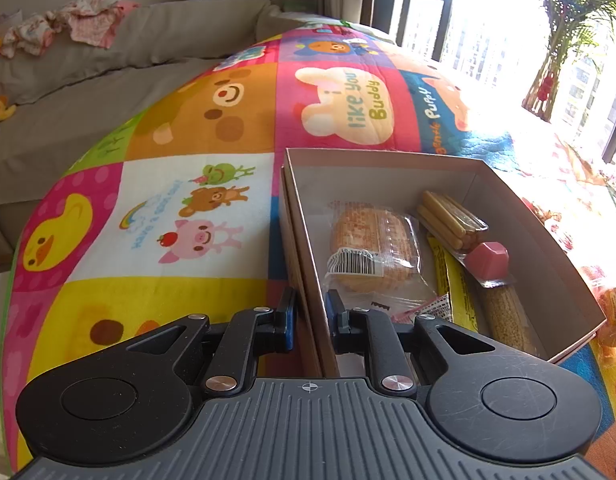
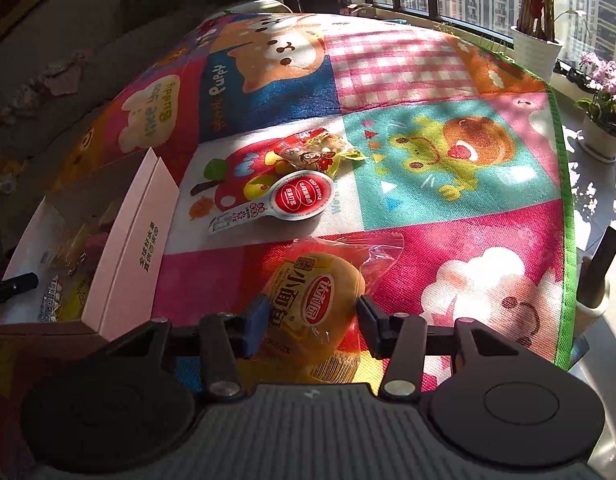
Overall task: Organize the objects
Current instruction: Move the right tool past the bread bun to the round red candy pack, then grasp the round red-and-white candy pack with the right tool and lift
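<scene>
A cardboard box lies on a cartoon play mat. My left gripper is shut on the box's left wall. Inside lie a wrapped bun, a pack of biscuit sticks, a pink block and a yellow packet. In the right wrist view my right gripper is open, its fingers on either side of a wrapped bread bun on the mat. Beyond it lie a red-lidded cup and a snack packet. The box stands to the left.
A grey sofa with crumpled clothes lies beyond the mat's left edge. Windows and potted plants stand past the far and right edges. The mat's green border marks its right edge.
</scene>
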